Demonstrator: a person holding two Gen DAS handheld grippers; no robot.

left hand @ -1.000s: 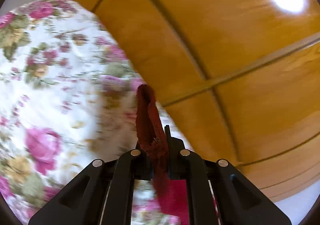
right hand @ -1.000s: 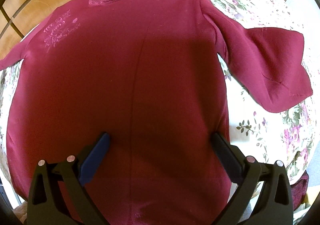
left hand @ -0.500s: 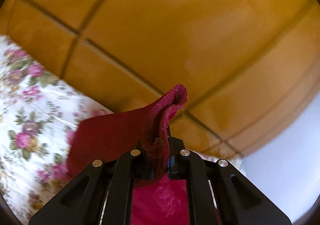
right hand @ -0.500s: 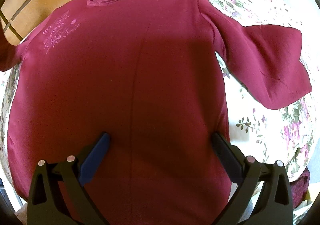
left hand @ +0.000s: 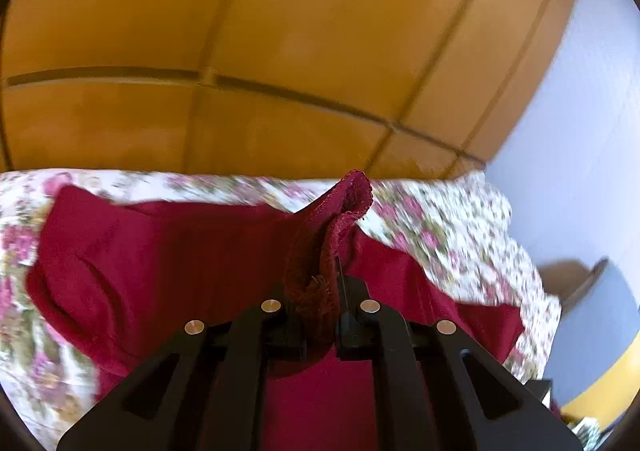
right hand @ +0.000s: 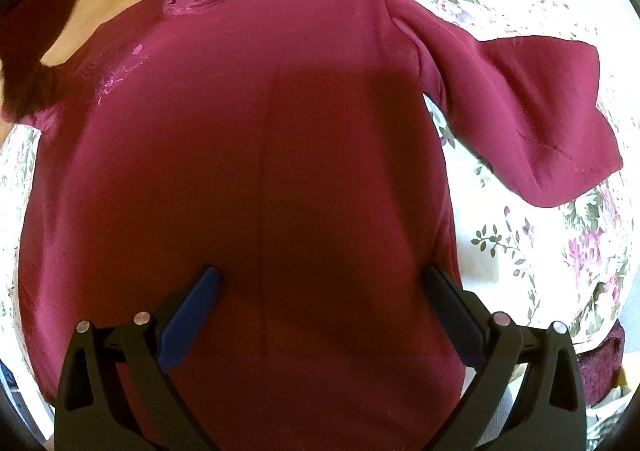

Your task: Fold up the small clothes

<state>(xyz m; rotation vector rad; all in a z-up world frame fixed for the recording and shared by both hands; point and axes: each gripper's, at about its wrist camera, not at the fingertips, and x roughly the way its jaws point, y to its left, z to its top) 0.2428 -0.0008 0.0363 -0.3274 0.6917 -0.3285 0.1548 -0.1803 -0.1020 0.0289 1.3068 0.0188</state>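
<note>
Maroon long-sleeved top [right hand: 256, 171] lies flat on the floral bedspread [right hand: 560, 251], neckline far, hem near you; long axis runs near to far. Your left tongs [left hand: 320, 307] are pressed together, pinching the left sleeve cuff [left hand: 340, 211], lifted off the bed at the far left, body to their right. Right tongs [right hand: 320, 295] hang spread above the lower body, gripping nothing. Right sleeve [right hand: 540, 123] sprawls out right, unfolded. Likely next move: carry the cuff right across the chest.
</note>
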